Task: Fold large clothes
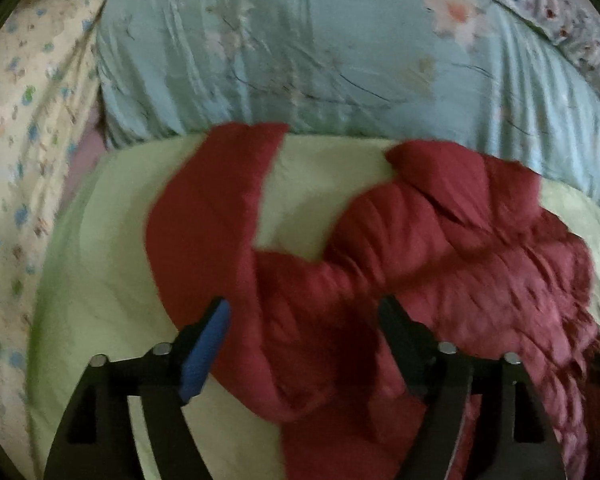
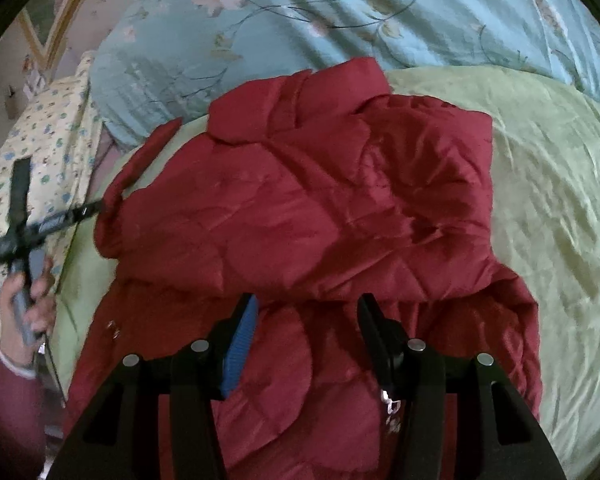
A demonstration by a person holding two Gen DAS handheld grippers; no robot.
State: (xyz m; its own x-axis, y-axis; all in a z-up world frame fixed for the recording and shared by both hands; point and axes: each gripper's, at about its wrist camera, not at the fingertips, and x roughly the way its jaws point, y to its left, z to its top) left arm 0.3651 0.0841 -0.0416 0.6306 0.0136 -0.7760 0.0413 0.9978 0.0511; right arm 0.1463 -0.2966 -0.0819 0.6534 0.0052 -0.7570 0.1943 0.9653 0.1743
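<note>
A dark red puffy jacket lies on a pale green sheet. In the left wrist view one sleeve runs up and away from the body. My left gripper hovers over the jacket's near part, its jaws wide apart and holding nothing. The right wrist view shows the jacket with its upper part folded over the lower part. My right gripper stands open just above that fold edge, pinching no fabric. At the far left of that view a hand holds the left gripper beside the sleeve end.
A light blue floral quilt is bunched along the far side of the sheet. A cream cloth with small printed figures lies at the left. Bare green sheet stretches to the right of the jacket.
</note>
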